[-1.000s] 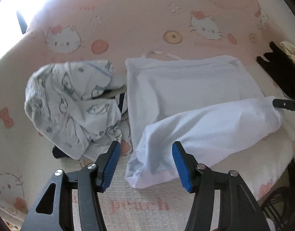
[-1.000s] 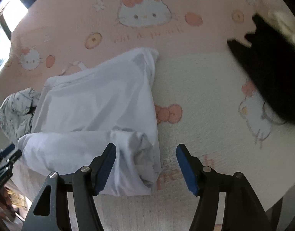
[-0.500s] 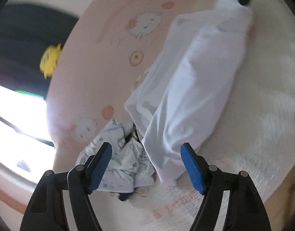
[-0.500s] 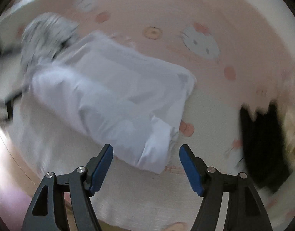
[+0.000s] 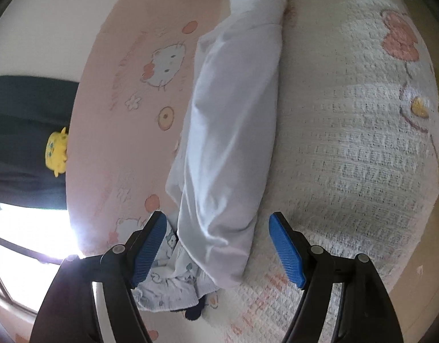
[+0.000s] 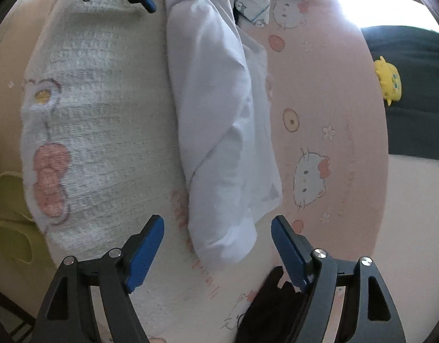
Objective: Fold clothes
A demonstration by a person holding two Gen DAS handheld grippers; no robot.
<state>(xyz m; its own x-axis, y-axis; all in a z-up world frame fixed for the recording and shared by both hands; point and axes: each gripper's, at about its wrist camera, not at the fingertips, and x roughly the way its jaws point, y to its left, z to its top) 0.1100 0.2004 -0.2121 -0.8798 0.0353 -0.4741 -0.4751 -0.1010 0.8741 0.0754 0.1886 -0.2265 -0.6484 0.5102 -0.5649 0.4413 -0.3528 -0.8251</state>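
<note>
**Both grippers open at the ends of the folded white garment**

The white garment (image 5: 230,131) lies folded into a long roll on the bed (image 5: 348,148), along the seam between its pink printed part and its white knitted part. The left gripper (image 5: 216,245) stands wide apart over one end, its blue pads clear of the cloth. The right gripper (image 6: 216,245) is at the opposite end, jaws opening, holding nothing. A patterned garment (image 5: 173,283) lies beside the left gripper's end; a black garment (image 6: 265,305) lies near the right.
</note>
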